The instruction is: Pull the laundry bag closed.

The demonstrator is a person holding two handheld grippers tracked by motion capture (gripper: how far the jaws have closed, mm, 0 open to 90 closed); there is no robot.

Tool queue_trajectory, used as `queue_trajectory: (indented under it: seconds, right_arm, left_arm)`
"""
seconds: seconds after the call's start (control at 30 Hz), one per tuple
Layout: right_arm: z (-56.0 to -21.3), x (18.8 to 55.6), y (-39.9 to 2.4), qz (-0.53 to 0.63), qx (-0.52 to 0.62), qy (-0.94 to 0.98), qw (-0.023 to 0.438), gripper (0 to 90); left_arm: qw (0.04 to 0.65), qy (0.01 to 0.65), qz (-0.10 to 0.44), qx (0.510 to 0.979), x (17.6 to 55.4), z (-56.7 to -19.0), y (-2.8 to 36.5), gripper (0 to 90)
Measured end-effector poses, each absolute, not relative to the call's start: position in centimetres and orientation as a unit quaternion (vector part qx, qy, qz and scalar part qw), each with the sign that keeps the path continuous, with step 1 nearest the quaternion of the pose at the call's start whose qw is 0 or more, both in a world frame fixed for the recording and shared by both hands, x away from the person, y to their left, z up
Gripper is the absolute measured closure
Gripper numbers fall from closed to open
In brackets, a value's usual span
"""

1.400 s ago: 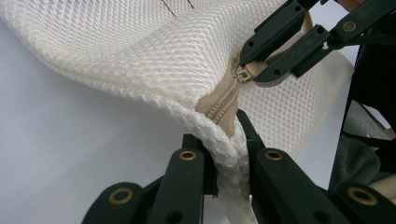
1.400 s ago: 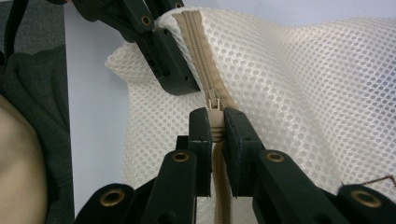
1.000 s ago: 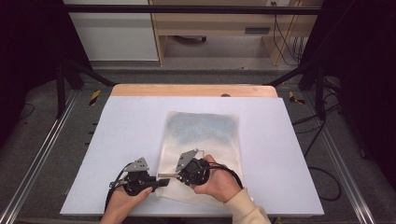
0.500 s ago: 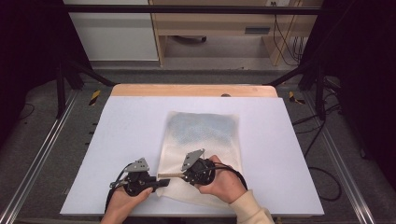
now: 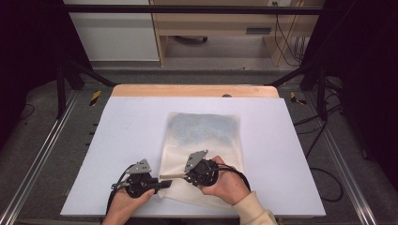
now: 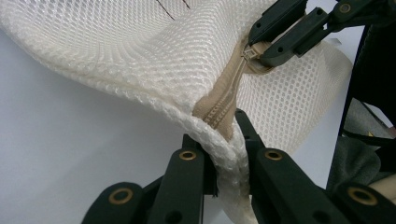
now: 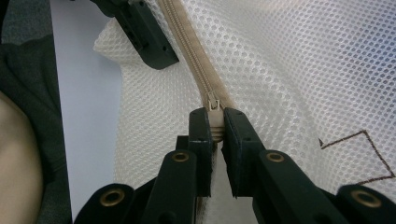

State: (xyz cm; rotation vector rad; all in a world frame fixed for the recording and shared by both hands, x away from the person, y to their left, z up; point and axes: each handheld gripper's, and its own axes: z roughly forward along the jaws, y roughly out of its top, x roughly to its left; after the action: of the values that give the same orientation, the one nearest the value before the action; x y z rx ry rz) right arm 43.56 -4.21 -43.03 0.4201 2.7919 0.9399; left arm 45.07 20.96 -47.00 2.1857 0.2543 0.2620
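**A:** So what's on the table? I see a cream mesh bag [image 5: 202,140] lying flat on the white table [image 5: 117,136], roughly in the middle, with its near end right at the person's hands.

**B:** Yep, a mesh laundry-type bag with a tan zipper [image 7: 189,51] running along that near edge. From above, the far part lies flat and looks a bit bluish through the mesh; the near edge is bunched up between the two grippers.

**A:** What's the left gripper [image 5: 164,183] doing?

**B:** Clenched on the bag's corner. In the left gripper view the jaws pinch the thick rolled seam right where the zipper tape ends, with mesh bulging out above them. It sits at the bag's near left corner, pointing in toward the other gripper.

**A:** And the right gripper [image 5: 180,176]?

**B:** Clamped on the zipper pull [image 7: 214,116]. In the right gripper view the little tab is squeezed between the two black jaws, with the zipper line running straight away toward the left gripper's jaws at the top. The two grippers are close together, with just a short run of zipper between them.

**A:** Anything else?

**B:** A thin brown stitched diamond outline [image 7: 359,156] on the mesh, off to the right in the right gripper view. Can't tell what it belongs to.
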Motion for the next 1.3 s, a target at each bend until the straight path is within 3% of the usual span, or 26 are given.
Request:
queue_trajectory:
  seconds: [1.3]
  right_arm:
    - [-43.4,43.0,-6.3,0.315,0.16,0.931,0.087,82.3]
  left_arm:
    - [0.444,0.099,0.117,0.883,44.6,-46.9,20.1,83.9]
